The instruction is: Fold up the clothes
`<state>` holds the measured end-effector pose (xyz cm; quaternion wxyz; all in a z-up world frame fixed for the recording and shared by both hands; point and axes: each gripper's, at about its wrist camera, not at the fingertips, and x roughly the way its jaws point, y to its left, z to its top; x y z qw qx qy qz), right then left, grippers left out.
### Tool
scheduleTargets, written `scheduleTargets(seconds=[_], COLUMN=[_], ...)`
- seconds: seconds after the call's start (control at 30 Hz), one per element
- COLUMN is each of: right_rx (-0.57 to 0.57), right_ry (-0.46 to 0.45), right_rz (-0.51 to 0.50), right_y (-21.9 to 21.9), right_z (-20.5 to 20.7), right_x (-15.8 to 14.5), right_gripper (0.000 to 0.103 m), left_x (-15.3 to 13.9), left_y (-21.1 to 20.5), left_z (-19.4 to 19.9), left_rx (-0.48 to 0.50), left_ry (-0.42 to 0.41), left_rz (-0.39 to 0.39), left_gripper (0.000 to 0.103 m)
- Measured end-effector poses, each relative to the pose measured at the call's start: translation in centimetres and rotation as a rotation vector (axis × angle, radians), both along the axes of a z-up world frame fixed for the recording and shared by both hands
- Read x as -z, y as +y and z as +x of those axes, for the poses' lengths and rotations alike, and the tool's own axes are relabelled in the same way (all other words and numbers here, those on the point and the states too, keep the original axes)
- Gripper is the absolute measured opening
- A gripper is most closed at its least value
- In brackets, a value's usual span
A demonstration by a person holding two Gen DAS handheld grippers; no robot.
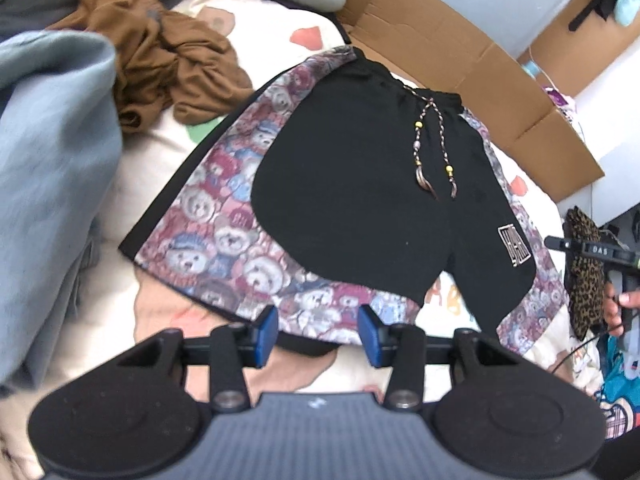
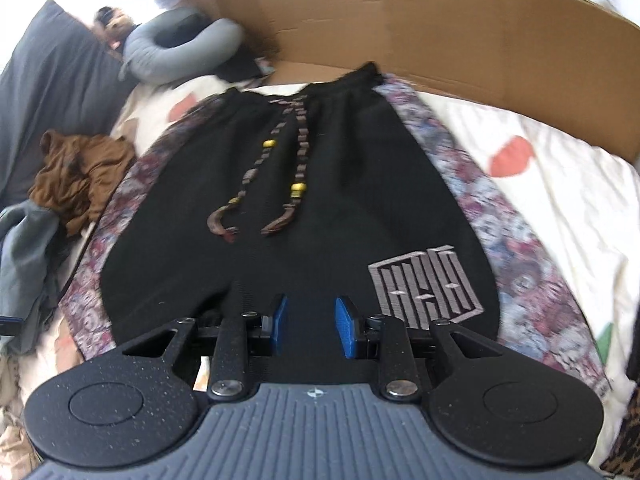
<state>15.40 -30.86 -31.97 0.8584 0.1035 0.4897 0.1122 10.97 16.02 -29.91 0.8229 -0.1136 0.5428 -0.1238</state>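
Black shorts (image 1: pixel 352 184) flat; both tongs released, left gripper (image 1: pixel 318 330), right gripper (image 2: pixel 310 326); blue garment (image 1: pixel 52 184) only left view.

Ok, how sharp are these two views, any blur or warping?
Left wrist: shorts fairly sharp, blue garment at the left edge smeared, fisheye bends the cardboard. Right wrist: drawstring and logo crisp, edges soft with motion blur.

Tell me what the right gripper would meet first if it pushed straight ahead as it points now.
Probably the black front of the shorts: the open right gripper hangs at their lower edge, aimed up along them toward the drawstring.
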Motion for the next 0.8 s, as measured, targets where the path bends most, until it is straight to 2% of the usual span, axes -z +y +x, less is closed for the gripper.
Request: scheduleTargets(seconds=[0.27,0.47,0.73,0.8], right_rx=[-0.155,-0.209,-0.283,-0.283], right_ry=[0.046,0.080,0.122,0.131], right_rz=[-0.002,-0.024,-0.051,-0.045], right_y=[5.3,7.9,10.7,11.2], right_z=[-0.2,-0.8,-1.3,-1.4], right_x=[0.1,0.7,1.4,1.8], right_gripper=[0.033,0.033,0.034,0.034], left_x=[4.2,7.7,10.2,10.4], left_y=[-2.1,-4.7,-8.2,-9.1], left_z=[-3.3,-4.2,-3.8,-3.5], left_rx=[0.000,0.035,0.074,0.094], left_ry=[-0.018,-0.020,-0.077,-0.095], left_rz=[-0.092,-0.156,-0.185,-0.181], left_gripper=[0.049,0.049,0.051,0.046])
